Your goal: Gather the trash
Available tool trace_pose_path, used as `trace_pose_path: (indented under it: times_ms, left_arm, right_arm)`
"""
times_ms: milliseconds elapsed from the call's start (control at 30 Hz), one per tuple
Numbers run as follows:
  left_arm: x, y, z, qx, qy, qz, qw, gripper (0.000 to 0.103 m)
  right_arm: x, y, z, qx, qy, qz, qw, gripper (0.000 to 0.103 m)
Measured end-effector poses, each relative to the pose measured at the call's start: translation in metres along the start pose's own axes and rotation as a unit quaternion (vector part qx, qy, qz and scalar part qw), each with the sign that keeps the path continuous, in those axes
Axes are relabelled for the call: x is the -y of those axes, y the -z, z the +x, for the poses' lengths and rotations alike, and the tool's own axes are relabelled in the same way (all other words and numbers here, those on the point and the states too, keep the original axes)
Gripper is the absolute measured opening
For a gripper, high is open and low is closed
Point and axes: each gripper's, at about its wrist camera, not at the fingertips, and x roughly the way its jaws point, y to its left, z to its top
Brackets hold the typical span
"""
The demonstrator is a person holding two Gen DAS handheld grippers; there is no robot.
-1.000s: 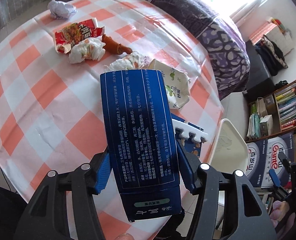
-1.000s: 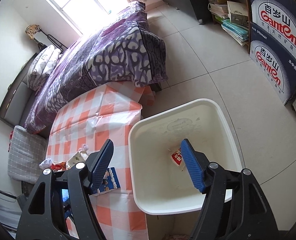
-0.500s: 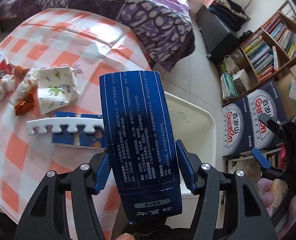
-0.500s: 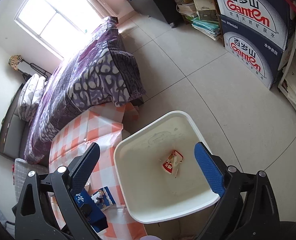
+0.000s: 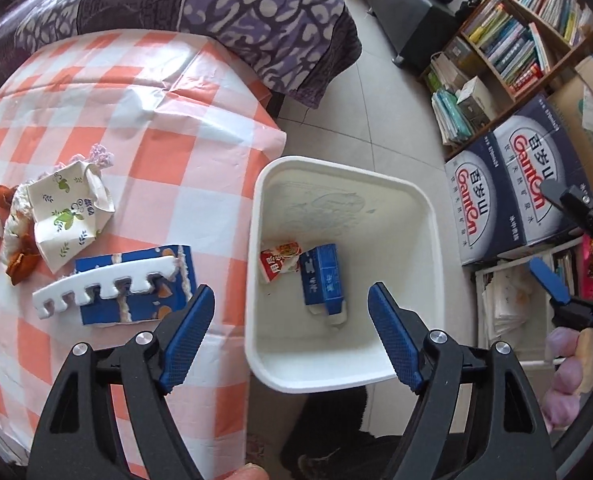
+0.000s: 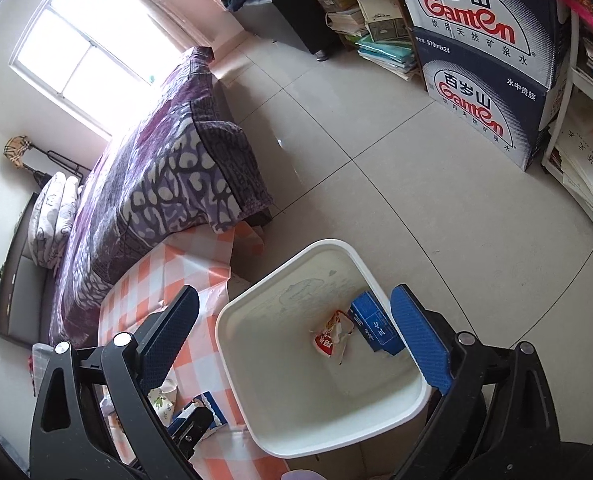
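A white square bin (image 5: 436, 248) stands on the floor beside the checked table (image 5: 184, 184). In it lie a dark blue carton (image 5: 323, 276) and a red-and-white wrapper (image 5: 278, 264); both also show in the right wrist view, the carton (image 6: 374, 326) and the wrapper (image 6: 332, 336). My left gripper (image 5: 292, 336) is open and empty above the bin's near edge. My right gripper (image 6: 296, 344) is open and empty above the bin (image 6: 232, 344). On the table lie a torn blue box (image 5: 136, 284) under a white foam strip (image 5: 104, 284), a white-green carton (image 5: 66, 216) and crumpled tissues (image 5: 14, 220).
A purple patterned bed (image 5: 200, 4) lies beyond the table. Stacked blue water cartons (image 5: 512, 184) and a bookshelf (image 5: 516, 44) stand to the right of the bin. Tiled floor (image 6: 416, 200) spreads around the bin.
My left gripper swung from the table over the bin, opened and dropped the dark blue carton, which now lies in the bin. My right gripper stayed open, drawing nearer over the bin.
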Motion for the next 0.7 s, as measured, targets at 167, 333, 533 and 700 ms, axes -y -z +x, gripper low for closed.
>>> trace_pose_path:
  times_ms: [167, 333, 533, 700]
  left_arm:
    - [-0.026, 0.008, 0.007, -0.047, -0.052, 0.09, 0.9935, 0.077]
    - [-0.056, 0.016, 0.018, -0.097, -0.09, 0.153, 0.9793, 0.077]
    - [-0.088, 0.016, 0.02, -0.106, -0.075, 0.154, 0.9796, 0.077]
    - [-0.1, 0.01, 0.018, -0.101, -0.056, 0.157, 0.9808, 0.075]
  right_arm:
    - [-0.027, 0.011, 0.009, -0.012, 0.013, -0.051, 0.999, 0.095]
    - [-0.051, 0.027, 0.026, -0.038, 0.026, -0.11, 0.993, 0.095]
    - [-0.078, 0.048, 0.047, -0.067, 0.04, -0.18, 0.981, 0.095]
    - [-0.094, 0.061, 0.061, -0.083, 0.049, -0.211, 0.973, 0.095]
